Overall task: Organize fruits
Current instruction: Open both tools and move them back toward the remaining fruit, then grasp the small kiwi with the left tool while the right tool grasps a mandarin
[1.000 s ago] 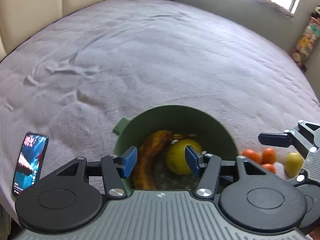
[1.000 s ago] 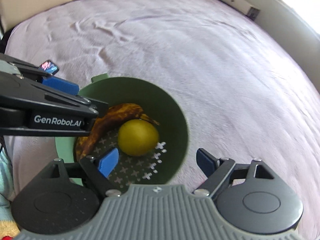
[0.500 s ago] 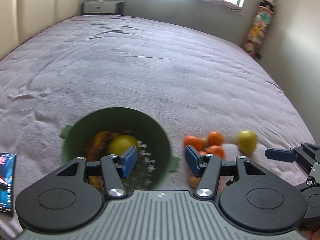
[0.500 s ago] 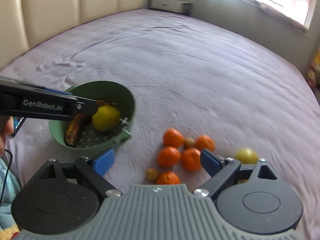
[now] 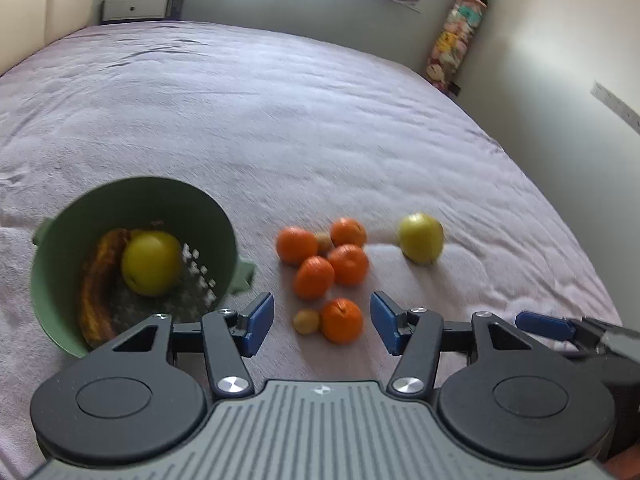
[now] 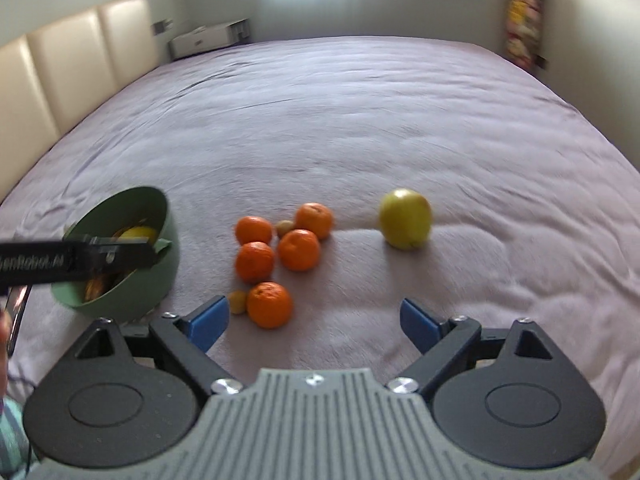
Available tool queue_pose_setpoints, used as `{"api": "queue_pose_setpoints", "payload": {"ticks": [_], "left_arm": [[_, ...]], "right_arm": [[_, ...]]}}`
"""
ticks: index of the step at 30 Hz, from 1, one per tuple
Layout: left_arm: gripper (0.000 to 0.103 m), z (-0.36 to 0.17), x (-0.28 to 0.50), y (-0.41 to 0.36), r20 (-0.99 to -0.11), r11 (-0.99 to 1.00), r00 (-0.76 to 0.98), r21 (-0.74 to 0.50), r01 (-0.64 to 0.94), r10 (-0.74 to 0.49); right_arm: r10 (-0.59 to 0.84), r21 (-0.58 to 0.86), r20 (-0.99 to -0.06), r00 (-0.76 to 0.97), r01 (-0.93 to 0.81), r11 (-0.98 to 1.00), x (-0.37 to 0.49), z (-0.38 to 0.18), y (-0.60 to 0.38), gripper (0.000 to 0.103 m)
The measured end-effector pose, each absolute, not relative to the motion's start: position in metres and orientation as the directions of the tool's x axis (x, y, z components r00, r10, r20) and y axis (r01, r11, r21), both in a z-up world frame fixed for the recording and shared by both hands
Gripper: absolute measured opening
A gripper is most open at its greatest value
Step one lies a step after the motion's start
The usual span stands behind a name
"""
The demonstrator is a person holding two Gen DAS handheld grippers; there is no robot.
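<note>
A green bowl (image 5: 60, 240) (image 6: 132, 292) sits on the bed at the left and holds a browned banana (image 5: 98, 280) and a yellow apple (image 5: 151, 262). Several oranges (image 5: 312, 276) (image 6: 298, 249) and two small brownish fruits (image 5: 307, 321) lie in a cluster right of the bowl. A second yellow-green apple (image 5: 421, 237) (image 6: 405, 218) lies further right, apart from the cluster. My left gripper (image 5: 322, 323) is open and empty, near the nearest orange (image 5: 342, 320). My right gripper (image 6: 314, 322) is open and empty, short of the fruit.
The purple bedspread (image 6: 360, 120) stretches far ahead. A cream padded headboard (image 6: 68, 64) is at the left, a white low cabinet (image 5: 140, 7) at the far end, a stack of plush toys (image 5: 456, 36) by the right wall.
Both grippers have swung from over the bowl to the right. The loose oranges and the second apple have come into the middle of both views. Both stay open.
</note>
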State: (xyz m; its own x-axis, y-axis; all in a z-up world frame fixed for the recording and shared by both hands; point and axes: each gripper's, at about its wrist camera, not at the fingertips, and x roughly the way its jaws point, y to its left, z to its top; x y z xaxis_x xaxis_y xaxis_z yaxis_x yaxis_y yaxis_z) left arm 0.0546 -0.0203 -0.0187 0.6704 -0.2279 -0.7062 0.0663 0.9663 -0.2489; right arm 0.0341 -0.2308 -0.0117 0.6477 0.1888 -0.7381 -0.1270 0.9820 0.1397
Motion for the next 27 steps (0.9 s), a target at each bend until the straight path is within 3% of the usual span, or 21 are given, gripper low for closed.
{"api": "queue_pose_setpoints", "payload": {"ticks": [4, 15, 20, 27], "left_arm": [[0.066, -0.028, 0.05, -0.033, -0.709, 0.975, 0.673, -0.196, 0.101, -0.212], [0.063, -0.063, 0.059, -0.042, -0.746, 0.962, 0.608, -0.234, 0.14, -0.27], [0.061, -0.074, 0.063, -0.051, -0.764, 0.977, 0.61, -0.147, 0.158, -0.213], [0.049, -0.089, 0.069, -0.066, -0.764, 0.979, 0.635, 0.024, 0.202, -0.112]], "right_arm": [[0.132, 0.113, -0.746, 0.653, -0.071, 0.991, 0.034, -0.023, -0.232, 0.089], [0.117, 0.138, -0.834, 0.54, -0.001, 0.99, 0.054, -0.063, -0.244, 0.089], [0.168, 0.198, -0.834, 0.526, 0.002, 0.98, 0.063, -0.067, -0.245, 0.085], [0.277, 0.282, -0.798, 0.535, -0.075, 0.957, 0.073, -0.065, -0.23, 0.067]]}}
